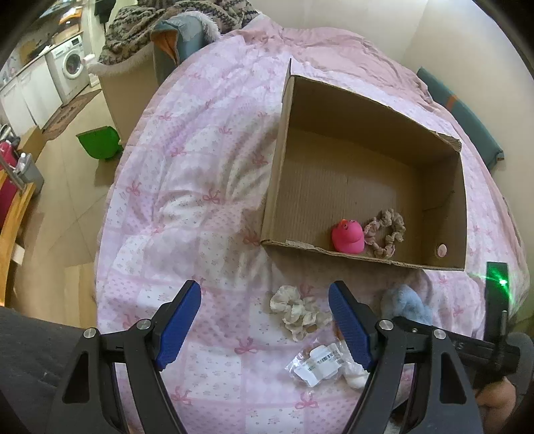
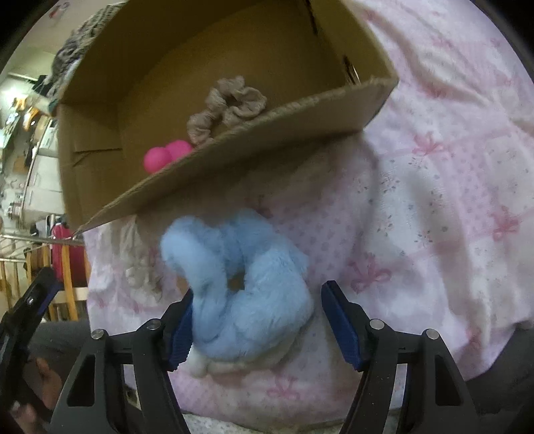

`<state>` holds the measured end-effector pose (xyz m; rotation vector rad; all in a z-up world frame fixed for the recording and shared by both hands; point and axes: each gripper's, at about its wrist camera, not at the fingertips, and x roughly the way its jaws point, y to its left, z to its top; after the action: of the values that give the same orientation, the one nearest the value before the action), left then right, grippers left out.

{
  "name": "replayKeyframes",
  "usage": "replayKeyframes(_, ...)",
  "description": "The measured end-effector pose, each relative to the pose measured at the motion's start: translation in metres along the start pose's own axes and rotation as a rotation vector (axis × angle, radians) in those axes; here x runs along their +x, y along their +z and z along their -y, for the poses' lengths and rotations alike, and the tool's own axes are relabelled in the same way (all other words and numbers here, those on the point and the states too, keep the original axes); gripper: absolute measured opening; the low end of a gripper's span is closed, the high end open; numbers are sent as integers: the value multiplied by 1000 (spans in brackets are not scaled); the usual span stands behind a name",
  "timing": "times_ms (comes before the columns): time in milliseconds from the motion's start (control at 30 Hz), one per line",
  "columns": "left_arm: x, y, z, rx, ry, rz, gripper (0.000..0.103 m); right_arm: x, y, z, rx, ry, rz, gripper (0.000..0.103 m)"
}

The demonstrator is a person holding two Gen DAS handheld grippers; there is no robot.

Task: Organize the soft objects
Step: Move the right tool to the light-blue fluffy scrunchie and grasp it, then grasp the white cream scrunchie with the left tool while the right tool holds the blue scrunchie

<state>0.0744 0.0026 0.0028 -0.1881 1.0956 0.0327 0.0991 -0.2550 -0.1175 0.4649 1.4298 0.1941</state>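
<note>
Surface: a bed under a pink-and-white quilt (image 1: 200,187) printed with bows. Room beyond its left edge: a washing machine (image 1: 68,65) against the wall, a green bin (image 1: 100,143) on the floor, and a heap of patterned blankets (image 1: 140,30) at the far end.

An open cardboard box (image 1: 444,200) sits on the quilt. Inside, against its near wall, lie a pink rubber duck (image 1: 347,236) and a beige scrunchie (image 1: 387,232), touching one another.

In front of the box, on the quilt: a cream scrunchie (image 1: 295,312), a clear plastic packet (image 1: 317,365) with a label, and a blue fluffy scrunchie (image 2: 240,287).

My right gripper (image 2: 257,325) stands with its jaws wide apart around the blue fluffy scrunchie. The left pad touches the fluff; the right pad is apart from it.

My left gripper (image 1: 265,325) hovers over the quilt, jaws wide apart and holding nothing. The cream scrunchie lies between its fingers, nearer the right one.
</note>
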Motion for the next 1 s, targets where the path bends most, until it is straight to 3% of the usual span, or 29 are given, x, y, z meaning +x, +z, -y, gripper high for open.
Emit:
replayKeyframes(33,1,0,-1,-3,0,-1,77,3,1,1,3,-6,-7,68)
replayKeyframes(67,1,1,-1,-7,-1,-4,77,6,2,2,1,-20,-14,54)
replayKeyframes(167,5,3,-4,-24,-4,-15,77,5,1,8,10,1,-16,33)
replayKeyframes(400,11,3,-8,-47,3,-34,77,-37,-6,11,4,106,87,23)
replayKeyframes(700,33,0,-27,-141,25,-121,77,-71,-24,6,-35,190,155,23)
replayKeyframes(833,56,-6,-15,-106,4,-202,77,-69,-23,7,-34,196,160,23)
replayKeyframes(900,64,-7,-4,-66,-6,-205,70,-68,-20,12,-22,201,153,23)
replayKeyframes(1000,78,-7,18,6,-30,-233,69,-61,-19,14,4,204,137,23)
